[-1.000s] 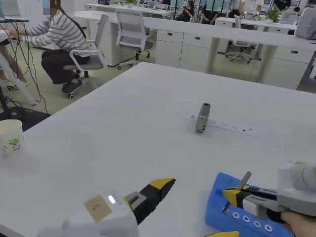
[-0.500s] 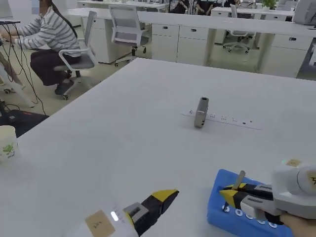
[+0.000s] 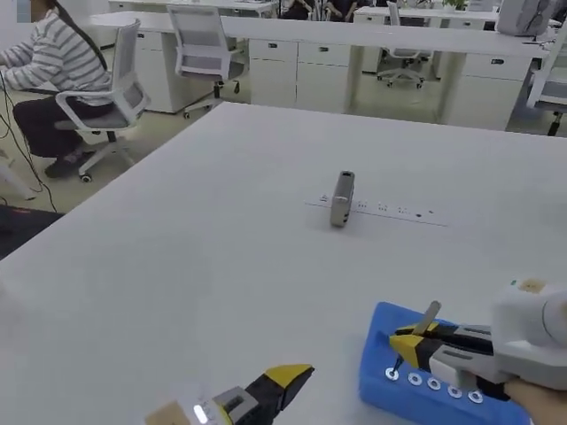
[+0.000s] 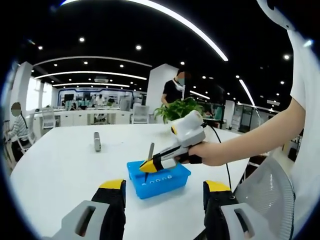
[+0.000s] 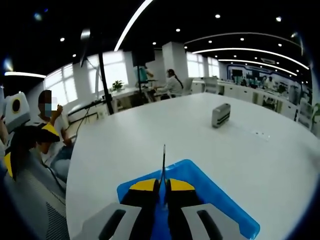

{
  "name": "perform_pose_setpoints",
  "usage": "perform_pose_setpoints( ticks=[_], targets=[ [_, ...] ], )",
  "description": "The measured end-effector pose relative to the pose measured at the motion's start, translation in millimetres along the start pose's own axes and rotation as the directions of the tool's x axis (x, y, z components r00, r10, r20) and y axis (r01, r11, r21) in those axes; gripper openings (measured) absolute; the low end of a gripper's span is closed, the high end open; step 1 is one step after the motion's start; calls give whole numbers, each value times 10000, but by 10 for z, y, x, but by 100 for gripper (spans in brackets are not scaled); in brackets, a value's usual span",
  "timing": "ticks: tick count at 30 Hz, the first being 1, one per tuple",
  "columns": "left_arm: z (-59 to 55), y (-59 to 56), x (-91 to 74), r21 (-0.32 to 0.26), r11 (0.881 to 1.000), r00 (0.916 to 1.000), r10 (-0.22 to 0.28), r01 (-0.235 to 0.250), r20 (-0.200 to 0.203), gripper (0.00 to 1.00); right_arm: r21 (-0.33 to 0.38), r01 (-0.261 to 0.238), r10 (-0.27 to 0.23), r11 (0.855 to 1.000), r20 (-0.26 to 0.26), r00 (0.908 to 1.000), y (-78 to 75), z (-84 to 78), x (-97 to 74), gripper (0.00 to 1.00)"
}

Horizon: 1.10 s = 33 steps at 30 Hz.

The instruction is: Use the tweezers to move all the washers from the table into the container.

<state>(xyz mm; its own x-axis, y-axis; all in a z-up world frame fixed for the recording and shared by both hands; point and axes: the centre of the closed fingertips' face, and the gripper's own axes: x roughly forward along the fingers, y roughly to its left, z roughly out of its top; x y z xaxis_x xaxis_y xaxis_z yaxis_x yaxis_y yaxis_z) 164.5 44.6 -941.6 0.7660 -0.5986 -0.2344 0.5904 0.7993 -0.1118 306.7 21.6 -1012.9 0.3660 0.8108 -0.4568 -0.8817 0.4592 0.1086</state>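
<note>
- The washers [image 3: 433, 383] are small pale rings, set in a row along the near edge of the blue container [image 3: 379, 382]. From the left gripper view the same row [image 4: 157, 180] runs across the container's [image 4: 172, 179] front. I cannot tell whether the rings lie on the rim or just inside it.
- The container is a shallow, rectangular, bright blue tray. It sits on the white bench [image 3: 204, 266] at the near right of the head view.
- The tweezers [image 3: 430, 316] are a thin grey metal strip, tilted upward and rising above the container.
- The right tongs [image 3: 403, 341] are pressed together on the tweezers. In the right gripper view the yellow tips [image 5: 162, 185] close on the strip [image 5: 163, 162], which stands straight up between them, with the container [image 5: 225, 205] beneath.
- In the left gripper view a hand [image 4: 210, 152] holds the right tongs [image 4: 150, 166] over the container, with the tweezers [image 4: 150, 150] pointing up.
- The left tongs [image 4: 165, 187] are spread, with bare bench between the yellow tips. In the head view they [image 3: 288, 379] sit low, left of the container and apart from it.
- A small grey device [image 3: 341, 198] stands upright further up the bench, well apart from the container. It also shows in the right gripper view [image 5: 220, 114].
- Beyond the bench stand office chairs [image 3: 199, 44], and a person [image 3: 44, 71] in a striped top sits at the far left.
</note>
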Motion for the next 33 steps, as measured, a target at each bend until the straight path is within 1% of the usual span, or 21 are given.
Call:
perform_pose_setpoints(
  ticks=[3, 4, 5, 8, 13, 15, 17, 18, 20, 21, 22, 23, 25, 26, 27, 28, 29, 30, 31, 33],
  targets=[
    [-32, -3, 7, 24, 10000, 9998, -38, 39, -181, 59, 8, -26, 26, 10000, 221, 9998, 40, 74, -62, 4],
    [-66, 4, 13, 99, 10000, 9992, 0, 4, -388, 57, -11, -47, 47, 10000, 280, 9996, 55, 92, -80, 4],
    [-83, 4, 14, 150, 9999, 9987, 4, 4, -500, 56, 5, -82, 82, 10000, 347, 9994, 80, 113, -106, 4],
    [-71, -23, 14, 157, 9998, 9990, -128, 135, -431, 55, 3, -139, 139, 9999, 548, 9984, 141, 160, -179, 4],
    [-88, -48, 13, 120, 9994, 9981, -303, 309, -537, 53, -38, -254, 256, 9997, 725, 9970, 268, 185, -307, 4],
    [-88, -72, 14, 25, 9990, 9975, -455, 457, -542, 53, -38, -332, 334, 9994, 817, 9961, 323, 190, -369, 4],
    [-61, -118, 13, -170, 9972, 9964, -740, 733, -422, 53, -84, -449, 455, 9990, 829, 9955, 383, 180, -423, 4],
    [-81, -147, 15, -259, 9955, 9942, -927, 914, -542, 53, -173, -543, 555, 9984, 817, 9951, 426, 168, -452, 4],
    [-112, -185, 20, -234, 9932, 9903, -1159, 1145, -760, 52, -286, -695, 714, 9972, 738, 9947, 494, 145, -491, 4],
    [-129, -243, 15, -181, 9888, 9848, -1495, 1484, -890, 51, -362, -847, 869, 9958, 659, 9940, 544, 117, -514, 4],
    [-133, -283, 10, -167, 9851, 9806, -1720, 1711, -943, 50, -383, -993, 1015, 9943, 604, 9930, 587, 97, -531, 4],
    [-141, -314, 4, -84, 9817, 9764, -1902, 1904, -1019, 48, -514, -1193, 1219, 9915, 501, 9913, 652, 67, -553, 4],
    [-165, -352, -6, -133, 9767, 9691, -2141, 2141, -1226, 44, -805, -1512, 1535, 9852, 234, 9879, 756, 2, -586, 4],
    [-165, -367, -8, -198, 9741, 9660, -2260, 2253, -1257, 43, -855, -1573, 1594, 9838, 177, 9871, 777, -12, -593, 4],
    [-153, -379, -12, -361, 9703, 9625, -2420, 2393, -1230, 42, -926, -1765, 1779, 9799, 70, 9840, 838, -43, -610, 4],
    [-142, -380, -14, -507, 9683, 9610, -2491, 2447, -1199, 42, -971, -1889, 1899, 9772, 13, 9818, 875, -60, -621, 4],
    [-123, -387, -18, -742, 9636, 9579, -2640, 2569, -1124, 41, -1020, -2080, 2083, 9728, -76, 9780, 933, -86, -637, 4],
    [-115, -387, -21, -862, 9602, 9554, -2740, 2655, -1096, 39, -1039, -2239, 2235, 9691, -152, 9746, 974, -106, -648, 4],
    [-112, -372, -23, -927, 9578, 9529, -2817, 2722, -1127, 37, -1141, -2476, 2459, 9621, -292, 9689, 1031, -139, -664, 4],
    [-108, -341, -15, -865, 9592, 9537, -2779, 2691, -1151, 30, -1274, -2675, 2628, 9551, -529, 9634, 1094, -190, -679, 4]
  ],
)
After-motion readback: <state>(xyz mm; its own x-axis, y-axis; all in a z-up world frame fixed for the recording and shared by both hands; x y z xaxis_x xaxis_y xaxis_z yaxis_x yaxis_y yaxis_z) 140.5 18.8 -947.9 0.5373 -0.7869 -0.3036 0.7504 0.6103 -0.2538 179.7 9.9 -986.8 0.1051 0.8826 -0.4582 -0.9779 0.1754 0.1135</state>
